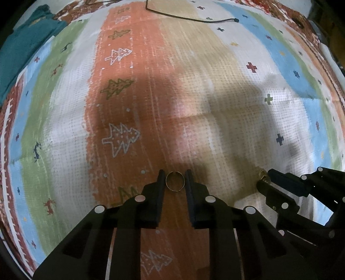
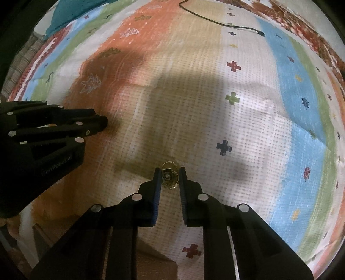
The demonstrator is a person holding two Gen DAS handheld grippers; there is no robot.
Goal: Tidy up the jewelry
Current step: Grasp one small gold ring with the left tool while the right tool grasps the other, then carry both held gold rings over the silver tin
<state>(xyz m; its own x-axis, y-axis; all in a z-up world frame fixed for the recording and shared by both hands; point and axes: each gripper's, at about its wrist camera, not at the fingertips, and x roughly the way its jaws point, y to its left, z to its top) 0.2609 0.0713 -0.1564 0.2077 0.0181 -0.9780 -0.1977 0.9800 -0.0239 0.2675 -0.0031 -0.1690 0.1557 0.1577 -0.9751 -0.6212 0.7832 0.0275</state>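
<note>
Left gripper point(image 1: 174, 178) clasping a thin gold ring point(image 1: 175, 181) between its fingertips, right gripper point(image 2: 170, 175) pinching a small cluster of gold rings point(image 2: 170, 178) just beside it, both low over a striped patterned cloth point(image 1: 194, 97), black cable point(image 1: 189, 18) far off, teal fabric point(image 1: 23, 43) at the left edge

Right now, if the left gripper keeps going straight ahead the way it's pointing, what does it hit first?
Only the patterned cloth, probably. The left gripper holds a thin ring between its fingertips, and nothing else lies ahead until the black cable at the far edge. Depth is hard to judge.
</note>
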